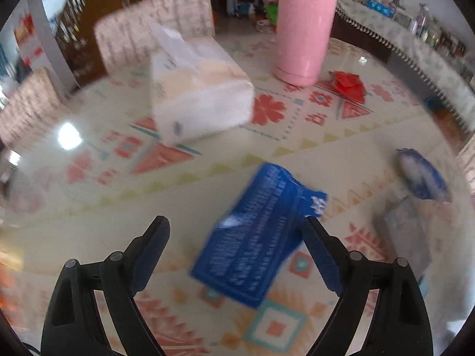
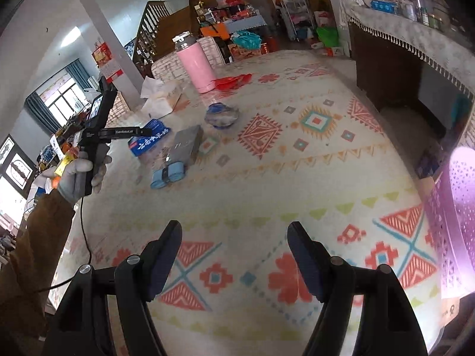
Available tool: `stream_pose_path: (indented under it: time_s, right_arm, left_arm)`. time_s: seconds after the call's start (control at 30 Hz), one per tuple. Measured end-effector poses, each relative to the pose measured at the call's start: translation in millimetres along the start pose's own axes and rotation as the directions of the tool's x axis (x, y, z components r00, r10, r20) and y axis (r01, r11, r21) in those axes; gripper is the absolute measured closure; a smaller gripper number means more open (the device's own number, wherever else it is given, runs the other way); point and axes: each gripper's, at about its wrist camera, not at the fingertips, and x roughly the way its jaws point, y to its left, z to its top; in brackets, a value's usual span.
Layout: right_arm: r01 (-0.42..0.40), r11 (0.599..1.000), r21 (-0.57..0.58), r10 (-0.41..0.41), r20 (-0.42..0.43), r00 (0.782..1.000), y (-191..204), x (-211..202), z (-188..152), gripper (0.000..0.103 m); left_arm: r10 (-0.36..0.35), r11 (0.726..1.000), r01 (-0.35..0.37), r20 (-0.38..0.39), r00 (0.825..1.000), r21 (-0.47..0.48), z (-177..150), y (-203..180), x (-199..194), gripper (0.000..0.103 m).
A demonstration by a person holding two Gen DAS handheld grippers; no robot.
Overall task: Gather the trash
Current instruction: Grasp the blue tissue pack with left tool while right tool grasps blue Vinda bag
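A: Which trash is first, you think?

B: The blue pack (image 1: 261, 234). It lies flat on the counter (image 1: 89, 222), in front of the tissue box (image 1: 199, 89), and the left tongs (image 1: 237, 231) are above it, spread wide. One finger is over the edge of the pack, but nothing is gripped.

A: How will it handle?

B: I judge it light and soft, a thin wrapper, probably empty or nearly so. It can crumple and slip. I would take it across the narrow width, near the middle, not at the torn flap.

A: And the right tongs (image 2: 234, 249)?

B: Also spread, with nothing between them, only the patterned cloth below, well apart from the tissue box.

A: Any writing?

B: White characters are on the pack, plus fine print, too blurred to read. In the right view the bar of the left device (image 2: 118, 132) has small white letters; I cannot read them surely.

A: Other trash?

B: A crumpled blue-white wrapper (image 2: 222, 115) and a red scrap (image 1: 347, 84), both to the right of the tissue box.
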Motion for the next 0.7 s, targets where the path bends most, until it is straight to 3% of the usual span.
stream_pose_path:
  time_s: [0.07,0.13,0.2,0.23,0.33,0.6,0.7]
  right_arm:
    - [-0.010,1.000,-0.003,0.010,-0.011,1.000,2,11,11,0.025]
    - [-0.021,1.000,-0.020,0.021,-0.018,1.000,9,22,23,0.025]
    - [-0.022,0.999,-0.045,0.021,-0.023,1.000,17,36,36,0.025]
    - [-0.028,0.998,-0.054,0.027,-0.025,0.999,21,46,45,0.025]
    - [-0.040,0.997,-0.067,0.039,-0.026,0.999,30,70,68,0.025]
    - [0.062,0.994,-0.092,-0.061,0.014,0.998,38,141,132,0.025]
    - [0.101,0.990,-0.104,-0.103,-0.016,0.995,42,172,145,0.025]
  left_arm:
    - [-0.045,0.999,0.044,-0.052,0.998,-0.015,-8,-5,7,0.013]
    - [0.024,1.000,-0.025,-0.054,0.998,-0.017,-15,-12,6,0.016]
    - [0.029,0.999,-0.031,-0.037,0.999,-0.045,-24,-16,-3,0.047]
    - [0.034,0.997,-0.036,-0.043,0.998,-0.061,-27,-17,-8,0.057]
    - [-0.035,0.990,0.032,-0.026,0.999,-0.135,-41,-18,-30,0.057]
    - [-0.041,0.990,0.047,0.051,0.998,-0.133,-90,-42,-97,0.057]
    - [-0.038,0.991,0.049,0.092,0.995,-0.126,-108,-55,-117,0.057]
